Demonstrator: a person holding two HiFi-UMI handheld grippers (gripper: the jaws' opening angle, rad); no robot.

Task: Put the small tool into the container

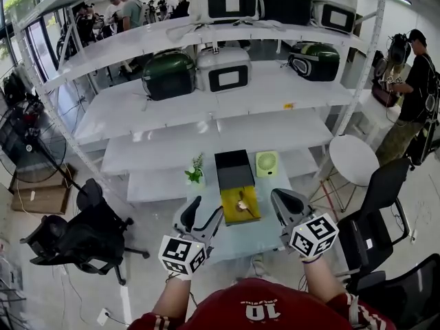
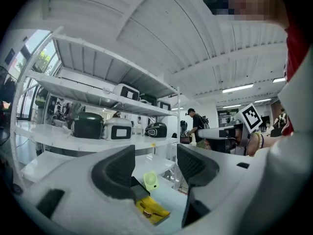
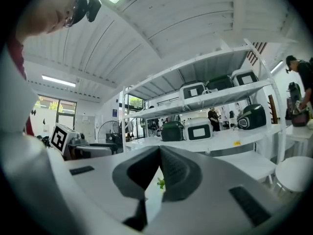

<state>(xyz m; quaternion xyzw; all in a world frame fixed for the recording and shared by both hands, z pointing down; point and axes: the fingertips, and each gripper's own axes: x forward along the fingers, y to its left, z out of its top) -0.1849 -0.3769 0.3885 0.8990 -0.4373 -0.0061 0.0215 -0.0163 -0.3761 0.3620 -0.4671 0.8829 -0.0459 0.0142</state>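
The small tool (image 1: pixel 243 203), a brownish spoon-like piece, lies on a yellow tray (image 1: pixel 231 214) on the small table (image 1: pixel 256 236). Directly behind the tray stands the black box container (image 1: pixel 234 168). My left gripper (image 1: pixel 203 213) hovers at the tray's left, open and empty; in the left gripper view (image 2: pixel 155 155) the tray (image 2: pixel 157 211), the tool (image 2: pixel 146 213) and part of the container (image 2: pixel 140 187) show between its jaws. My right gripper (image 1: pixel 283 202) hangs at the tray's right, shut with nothing in it; in the right gripper view (image 3: pixel 160 151) its jaws meet at the tips.
A small green fan (image 1: pixel 267 163) stands right of the container and a little potted plant (image 1: pixel 195 174) left of it. White shelving (image 1: pixel 206 126) with cookers rises behind the table. Black office chairs (image 1: pixel 82 232) flank both sides, and a round white stool (image 1: pixel 354 158) stands at the right.
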